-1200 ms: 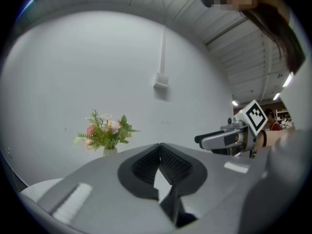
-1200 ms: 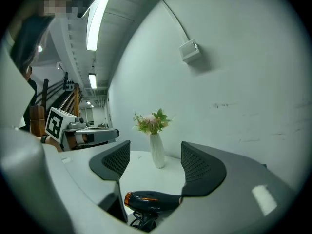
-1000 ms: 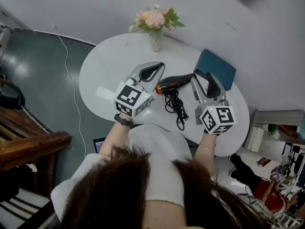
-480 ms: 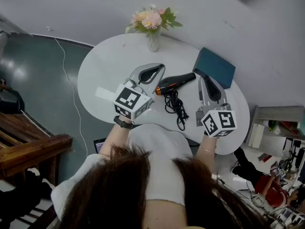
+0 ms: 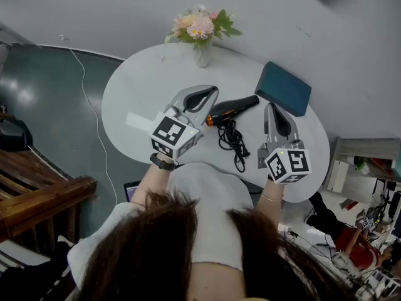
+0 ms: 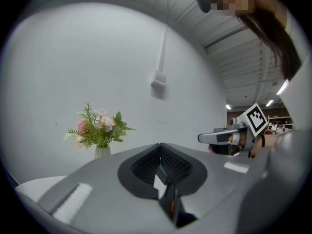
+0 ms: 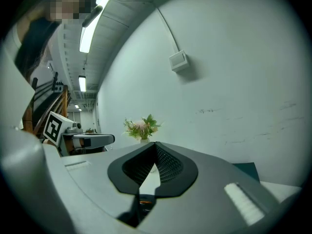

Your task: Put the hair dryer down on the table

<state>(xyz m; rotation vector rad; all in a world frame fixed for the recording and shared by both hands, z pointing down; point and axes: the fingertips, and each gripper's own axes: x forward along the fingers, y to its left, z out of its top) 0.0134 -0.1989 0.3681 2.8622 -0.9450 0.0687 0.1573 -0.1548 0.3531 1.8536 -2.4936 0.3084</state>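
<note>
Print anywhere worth reading?

Only the black-and-white square patterns on the marker cubes (image 5: 174, 133) of the left gripper (image 5: 212, 91) and the right gripper (image 5: 270, 107). Anything on the hair dryer (image 5: 233, 110) is too small to read.

Where does the dryer lie?

Flat near the middle of the white table (image 5: 141, 80), with its cord (image 5: 233, 144) bunched at its 6 o'clock. The left gripper is at its 10 o'clock and the right at its 3 o'clock. Neither holds it.

And the fingers?

The left pair is pressed together with nothing between. The right pair has just been closing and meets tip to tip, also on nothing.

The room?

There's a flower vase (image 5: 200, 49) at the table's 12 o'clock edge and a teal box (image 5: 285, 88) at 2 o'clock. A pale wall (image 5: 125, 8) stands behind, with a dark glossy floor (image 5: 44, 86) at 9 o'clock and wooden furniture (image 5: 44, 196) at 8.
</note>
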